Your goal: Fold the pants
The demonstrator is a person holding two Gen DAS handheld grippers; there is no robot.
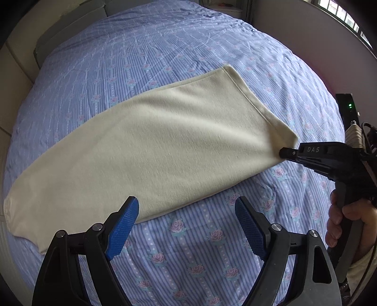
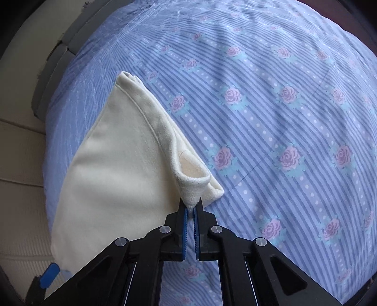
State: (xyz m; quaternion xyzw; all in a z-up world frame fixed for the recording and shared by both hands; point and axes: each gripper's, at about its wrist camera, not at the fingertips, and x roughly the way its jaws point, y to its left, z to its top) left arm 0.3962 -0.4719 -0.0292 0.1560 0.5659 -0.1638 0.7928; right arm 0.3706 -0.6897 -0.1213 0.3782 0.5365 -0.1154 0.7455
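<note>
Cream pants (image 1: 153, 146) lie flat and folded lengthwise on the bed, running from lower left to upper right in the left wrist view. My left gripper (image 1: 187, 211) is open and empty, just above the pants' near edge. My right gripper (image 1: 286, 153) is shut on the near corner of the hem end. In the right wrist view the right gripper (image 2: 190, 207) pinches that corner of the pants (image 2: 113, 169), which is lifted slightly and curled. A blue pad of the left gripper (image 2: 48, 275) shows at the lower left.
The bed is covered by a blue striped sheet with pink roses (image 1: 200, 254). A grey bed frame (image 2: 54, 68) and pale floor lie beyond the left side. A wall and window (image 1: 341, 14) stand at the far right.
</note>
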